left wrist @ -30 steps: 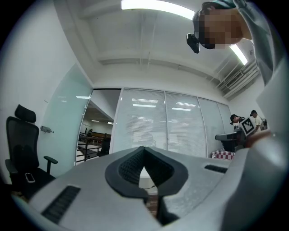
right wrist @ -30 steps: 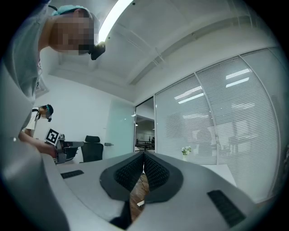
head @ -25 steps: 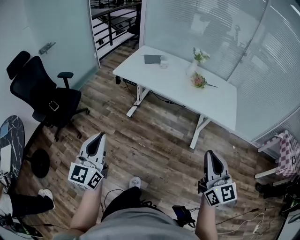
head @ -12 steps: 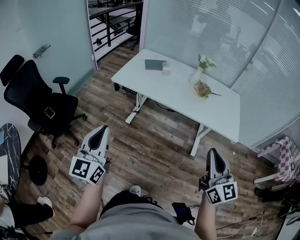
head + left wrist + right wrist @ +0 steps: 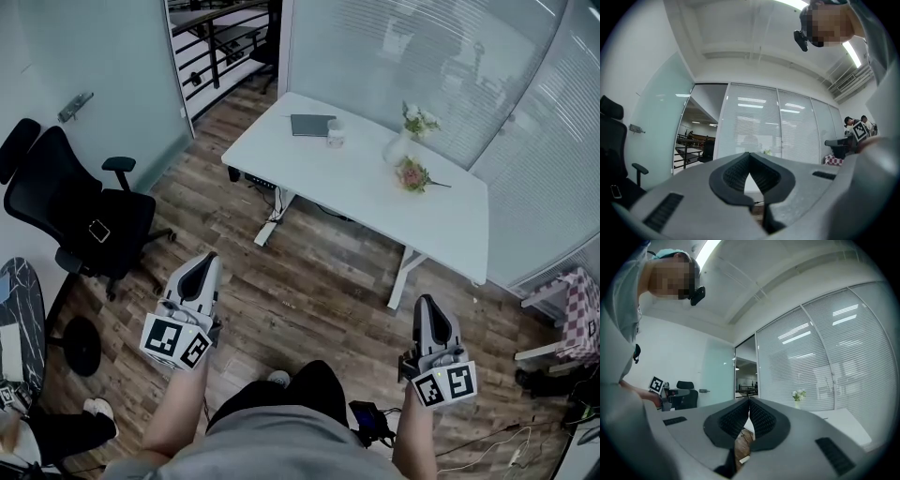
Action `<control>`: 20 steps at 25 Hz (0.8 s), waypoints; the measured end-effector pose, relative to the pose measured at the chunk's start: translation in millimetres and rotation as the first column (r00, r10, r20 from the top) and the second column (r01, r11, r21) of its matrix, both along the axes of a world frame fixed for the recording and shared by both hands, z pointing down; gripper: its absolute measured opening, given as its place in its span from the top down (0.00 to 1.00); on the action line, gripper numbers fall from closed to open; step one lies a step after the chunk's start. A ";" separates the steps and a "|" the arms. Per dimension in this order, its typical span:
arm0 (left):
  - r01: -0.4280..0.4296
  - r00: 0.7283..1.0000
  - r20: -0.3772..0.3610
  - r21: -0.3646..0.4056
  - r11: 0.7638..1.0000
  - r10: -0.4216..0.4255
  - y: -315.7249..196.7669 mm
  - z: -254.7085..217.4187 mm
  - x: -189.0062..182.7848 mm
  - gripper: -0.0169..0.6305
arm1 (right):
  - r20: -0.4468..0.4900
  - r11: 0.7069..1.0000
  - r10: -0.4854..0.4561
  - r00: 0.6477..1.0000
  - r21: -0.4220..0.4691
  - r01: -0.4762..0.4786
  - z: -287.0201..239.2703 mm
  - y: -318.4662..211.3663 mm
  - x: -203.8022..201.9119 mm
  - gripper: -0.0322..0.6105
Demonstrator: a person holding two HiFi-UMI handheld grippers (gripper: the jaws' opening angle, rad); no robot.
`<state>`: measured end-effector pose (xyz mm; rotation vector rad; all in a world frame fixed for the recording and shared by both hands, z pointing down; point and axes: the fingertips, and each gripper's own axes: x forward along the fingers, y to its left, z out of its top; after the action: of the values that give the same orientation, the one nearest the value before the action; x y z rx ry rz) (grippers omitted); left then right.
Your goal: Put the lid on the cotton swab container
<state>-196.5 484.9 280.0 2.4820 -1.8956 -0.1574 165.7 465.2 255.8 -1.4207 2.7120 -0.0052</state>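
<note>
**Q:** Tongs: what condition?

**A:** The left grey two-jaw gripper [image 5: 204,266] and the right grey two-jaw gripper [image 5: 424,307] were both clenched and empty. They were held level over the brown plank floor [image 5: 319,281], presumably because the work was well apart.

**Q:** Where was the container?

**A:** Only the head view showed it. A small clear pot [image 5: 335,137], probably the swab container, was on the far white rectangular table [image 5: 375,192], just beside a dark flat notebook [image 5: 310,125]. The gripper views showed the pads meeting, but not that tabletop.

- Container [image 5: 335,137] on the bench [image 5: 441,211], upper middle: too small to tell lid from body.
- Checked cloth [image 5: 581,314]: cut by the right edge.
- Dark tabletop [image 5: 23,319]: cut by the left edge.
</note>
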 end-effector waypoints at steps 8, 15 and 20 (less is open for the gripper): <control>0.030 0.999 -0.013 -0.030 0.999 -0.030 -22.2 12.0 -2.8 0.97 | -0.005 0.998 -0.057 0.998 -0.024 0.057 7.8 -43.4 -8.5 0.91; 0.107 0.994 -0.030 -0.049 0.993 -0.109 -61.3 19.4 -8.5 0.97 | -0.016 0.984 -0.172 0.985 -0.039 0.171 20.1 -106.6 -29.7 0.91; 0.125 0.991 -0.031 -0.054 0.991 -0.127 -107.6 21.3 5.0 0.97 | -0.003 0.976 -0.213 0.977 -0.051 0.212 25.0 -163.7 -24.5 0.91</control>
<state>-191.4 377.3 301.3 2.3125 -2.0158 -0.1492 141.2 301.6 280.8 -1.1367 2.8760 -0.0818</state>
